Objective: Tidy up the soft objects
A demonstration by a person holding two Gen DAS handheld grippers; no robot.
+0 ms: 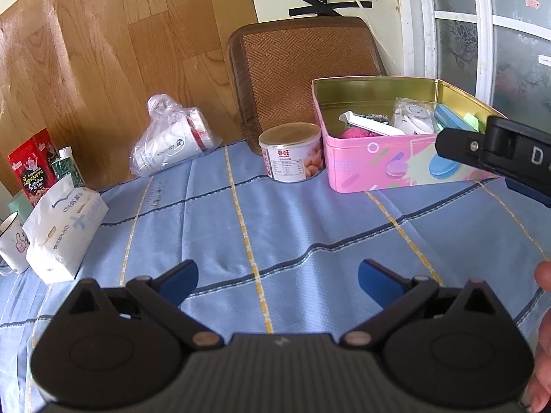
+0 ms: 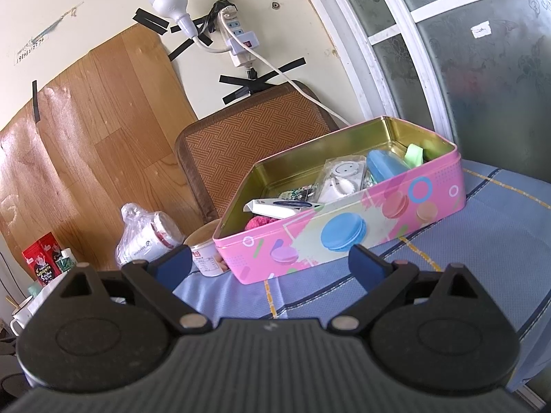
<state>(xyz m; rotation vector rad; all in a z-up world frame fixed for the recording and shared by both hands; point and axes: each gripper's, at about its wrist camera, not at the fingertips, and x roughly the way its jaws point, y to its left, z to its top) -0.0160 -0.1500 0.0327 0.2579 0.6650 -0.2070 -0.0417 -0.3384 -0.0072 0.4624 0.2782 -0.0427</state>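
The tin box [image 1: 396,168] sits on the table [image 1: 292,220], a can [image 1: 292,153] just left of it. A tissue pack [image 1: 63,230] lies far left.

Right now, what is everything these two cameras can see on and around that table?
Tin box: one, pink, gold inside, open, on the table's far right.
Fuzzy ball: one, pink, in the tin's near-left corner.
Small case: one, blue, inside the tin.
Snack can: one, white, left of the tin.
Plastic bag: one, clear, holding cups, near the wall.
Tissue pack: one, white, left edge.
Mug: one, white, far left.
Snack box: one, red, behind the tissues.
Tablecloth: one, blue plaid.
Chair back: one, brown woven.
Left gripper: black, open.
Right gripper: black, open.
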